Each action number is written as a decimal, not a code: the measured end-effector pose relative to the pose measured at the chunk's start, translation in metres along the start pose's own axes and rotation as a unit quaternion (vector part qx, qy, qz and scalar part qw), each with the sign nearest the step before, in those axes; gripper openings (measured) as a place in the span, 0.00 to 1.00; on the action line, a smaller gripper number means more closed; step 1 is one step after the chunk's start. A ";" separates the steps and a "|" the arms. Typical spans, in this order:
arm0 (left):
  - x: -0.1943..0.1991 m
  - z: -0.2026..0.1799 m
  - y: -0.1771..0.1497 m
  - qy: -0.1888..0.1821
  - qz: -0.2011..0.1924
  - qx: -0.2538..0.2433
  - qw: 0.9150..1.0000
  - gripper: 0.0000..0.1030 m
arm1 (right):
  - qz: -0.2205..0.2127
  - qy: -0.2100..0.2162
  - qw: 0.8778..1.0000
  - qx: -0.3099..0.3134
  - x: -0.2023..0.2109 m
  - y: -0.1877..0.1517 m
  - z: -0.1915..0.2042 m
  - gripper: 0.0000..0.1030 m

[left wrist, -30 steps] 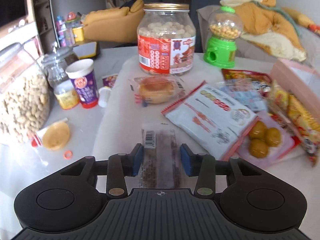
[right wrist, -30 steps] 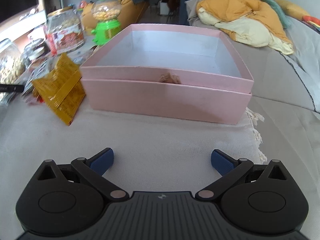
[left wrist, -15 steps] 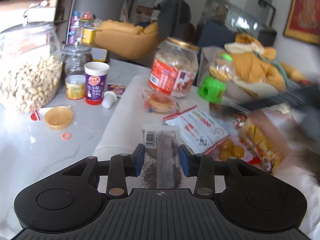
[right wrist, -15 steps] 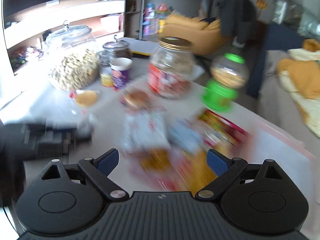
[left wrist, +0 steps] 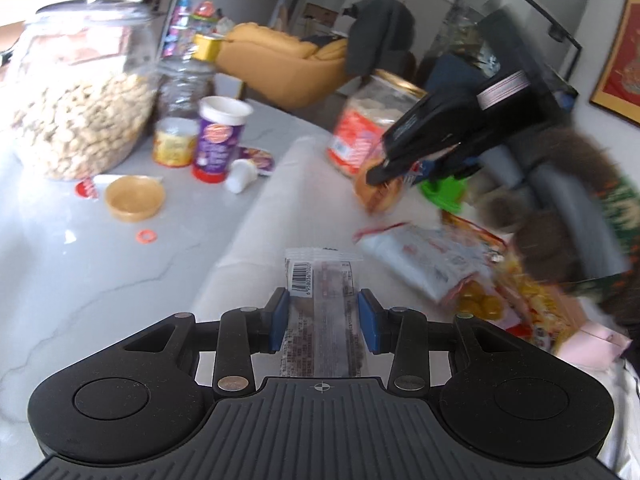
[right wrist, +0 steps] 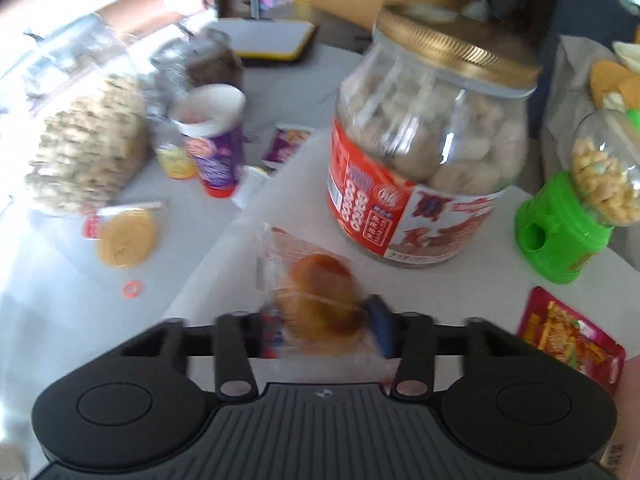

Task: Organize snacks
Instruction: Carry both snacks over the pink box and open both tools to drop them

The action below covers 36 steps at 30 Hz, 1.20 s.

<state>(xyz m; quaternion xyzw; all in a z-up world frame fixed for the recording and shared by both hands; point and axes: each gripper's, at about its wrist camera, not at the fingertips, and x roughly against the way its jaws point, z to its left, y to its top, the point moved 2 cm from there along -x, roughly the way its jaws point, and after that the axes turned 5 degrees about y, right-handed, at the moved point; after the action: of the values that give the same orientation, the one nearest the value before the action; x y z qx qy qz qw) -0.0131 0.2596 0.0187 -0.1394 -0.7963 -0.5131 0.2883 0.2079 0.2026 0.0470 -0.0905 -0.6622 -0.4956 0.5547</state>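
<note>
Left wrist view
Left claw point(left wrist: 323, 314): blue pads pressed on both long edges of a clear wrapped snack bar point(left wrist: 322, 308); barcode end sticks out forward past the pads.
Landmark: gold-lidded jar point(left wrist: 370, 120) with a red label, standing on the pale cloth point(left wrist: 288, 200) that covers part of the table point(left wrist: 80, 280).
Right claw point(left wrist: 384, 178): seen from outside, in front of the jar, closed on a wrapped bun point(left wrist: 376, 194); bun blurred, whether it touches the cloth cannot be told.
Left of the jar: purple cup point(left wrist: 218, 140), small yellow tin point(left wrist: 174, 142), big glass jar of peanuts point(left wrist: 80, 96), all on bare table.
Nearer than the jar, to the right: white-and-red packet point(left wrist: 424, 264) and a pack of yellow round sweets point(left wrist: 480, 302) lying on the cloth.
Pink box point(left wrist: 592, 340): only a corner shows, far right of the jar, by the frame edge.

Right wrist view
Right claw point(right wrist: 326, 326): drawn in against the wrapped bun point(right wrist: 320, 304); left pad smeared by blur, right pad touching the wrapper.
Bun position: just in front of the gold-lidded jar point(right wrist: 432, 148), on or just over the cloth point(right wrist: 460, 292); cannot tell which.
Right of the jar: green candy dispenser point(right wrist: 576, 208), standing upright.
Right and nearer: red snack packet point(right wrist: 568, 336), flat on the cloth.
Left of the jar: purple cup point(right wrist: 214, 138), peanut jar point(right wrist: 86, 140), round yellow sweet in a wrapper point(right wrist: 126, 236).
</note>
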 end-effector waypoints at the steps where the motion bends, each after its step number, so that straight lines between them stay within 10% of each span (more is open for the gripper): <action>1: 0.003 -0.010 0.000 -0.007 -0.001 -0.007 1.000 0.41 | -0.004 0.016 1.000 -0.002 0.017 -0.001 -0.006 0.21; 8: 0.021 -0.108 -0.008 -0.093 0.001 -0.065 0.994 0.41 | -0.069 0.044 0.997 -0.003 0.154 -0.051 -0.059 0.20; 18: 0.013 -0.266 -0.016 -0.162 0.013 -0.176 0.971 0.41 | -0.131 -0.043 0.990 -0.025 0.272 -0.132 -0.152 0.20; 27: -0.081 -0.346 -0.011 -0.107 0.016 -0.263 0.959 0.44 | -0.175 -0.136 0.972 -0.081 0.273 -0.156 -0.233 0.22; 36: -0.055 -0.325 -0.018 -0.115 0.026 -0.274 0.955 0.43 | -0.156 -0.127 0.972 -0.118 0.252 -0.177 -0.257 0.44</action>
<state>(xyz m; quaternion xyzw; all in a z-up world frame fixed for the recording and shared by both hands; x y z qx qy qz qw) 0.1241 -0.0364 0.0722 -0.2918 -0.6493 -0.6842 0.1585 0.1629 -0.1872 0.1290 -0.1133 -0.6701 -0.6351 0.3671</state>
